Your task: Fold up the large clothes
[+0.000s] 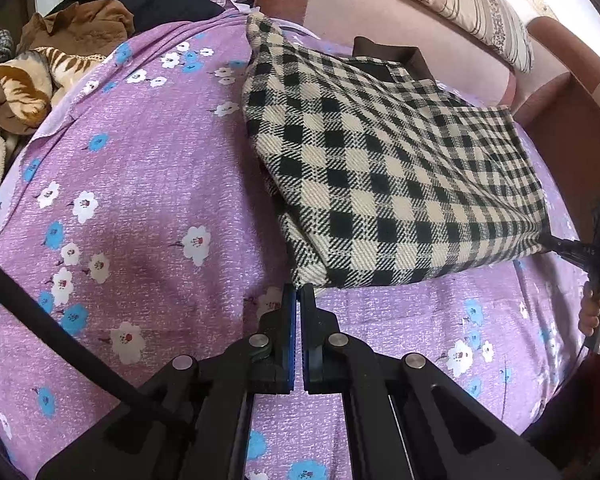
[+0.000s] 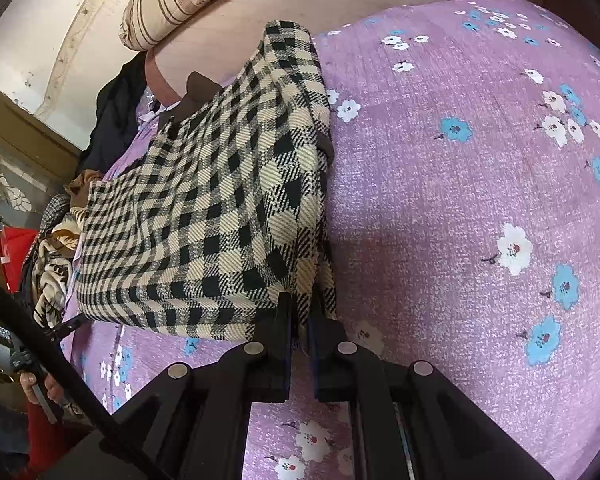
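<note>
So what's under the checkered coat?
The purple flowered bedsheet lies under the checkered coat, lifted by both grippers. Brown lining peeks out; anything beneath the middle is hidden.

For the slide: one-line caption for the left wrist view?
Left gripper and right gripper pinch adjacent corners of a checked garment above the floral bedsheet.

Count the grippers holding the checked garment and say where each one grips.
2. The left gripper pinches one near corner of the checked garment; the right gripper pinches the other near corner. Both are shut on the raised hem above the purple sheet. None seems hidden.
</note>
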`<state>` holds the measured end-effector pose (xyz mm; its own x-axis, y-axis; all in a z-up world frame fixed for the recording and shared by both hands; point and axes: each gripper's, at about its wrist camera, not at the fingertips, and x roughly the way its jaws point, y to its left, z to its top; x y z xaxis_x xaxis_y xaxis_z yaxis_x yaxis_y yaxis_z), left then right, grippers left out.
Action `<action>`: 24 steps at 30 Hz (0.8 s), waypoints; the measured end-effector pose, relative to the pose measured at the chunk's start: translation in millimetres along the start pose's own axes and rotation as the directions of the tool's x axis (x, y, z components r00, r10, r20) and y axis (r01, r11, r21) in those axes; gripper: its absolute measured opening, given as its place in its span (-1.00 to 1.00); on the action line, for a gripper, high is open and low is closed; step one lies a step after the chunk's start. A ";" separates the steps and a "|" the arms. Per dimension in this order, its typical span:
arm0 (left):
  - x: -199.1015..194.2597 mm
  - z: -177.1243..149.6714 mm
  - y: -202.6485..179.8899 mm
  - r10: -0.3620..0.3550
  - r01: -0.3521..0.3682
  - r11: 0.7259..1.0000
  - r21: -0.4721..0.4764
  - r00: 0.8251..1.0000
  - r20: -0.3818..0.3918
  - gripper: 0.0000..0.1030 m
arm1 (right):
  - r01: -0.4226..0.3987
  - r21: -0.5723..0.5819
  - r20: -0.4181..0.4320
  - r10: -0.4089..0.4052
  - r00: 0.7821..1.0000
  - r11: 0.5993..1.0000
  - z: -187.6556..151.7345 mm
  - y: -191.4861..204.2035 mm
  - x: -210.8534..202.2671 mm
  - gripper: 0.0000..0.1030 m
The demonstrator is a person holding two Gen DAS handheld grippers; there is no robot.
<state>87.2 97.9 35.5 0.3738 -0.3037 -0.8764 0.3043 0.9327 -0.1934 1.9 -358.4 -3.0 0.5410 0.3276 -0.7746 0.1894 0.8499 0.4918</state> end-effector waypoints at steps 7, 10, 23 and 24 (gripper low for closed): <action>-11.4 5.1 36.0 0.128 -0.124 0.985 -0.121 0.991 0.030 -1.00 | 0.075 0.020 0.023 -0.076 0.997 0.997 -1.3 -12.2 -11.1 -0.92; -24.3 6.2 40.2 0.113 -0.103 0.987 -0.124 0.990 0.081 -1.00 | 0.062 0.037 0.041 -0.064 0.997 0.997 0.5 -19.8 -20.2 -0.89; 13.8 8.3 10.2 0.116 -0.117 0.989 -0.095 0.993 -0.019 -0.84 | 0.112 -0.015 0.044 -0.111 0.993 0.994 7.8 5.2 -1.2 -0.72; 15.1 7.8 16.2 0.133 -0.135 0.984 -0.119 0.991 -0.028 -0.96 | 0.137 0.028 0.037 -0.138 0.990 0.990 8.5 -6.5 0.9 -0.72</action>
<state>104.7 106.9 22.7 0.3863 -0.1716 -0.9063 0.1448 0.9816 -0.1242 8.1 -367.1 -3.5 0.5395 0.1923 -0.8197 0.2847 0.8746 0.3925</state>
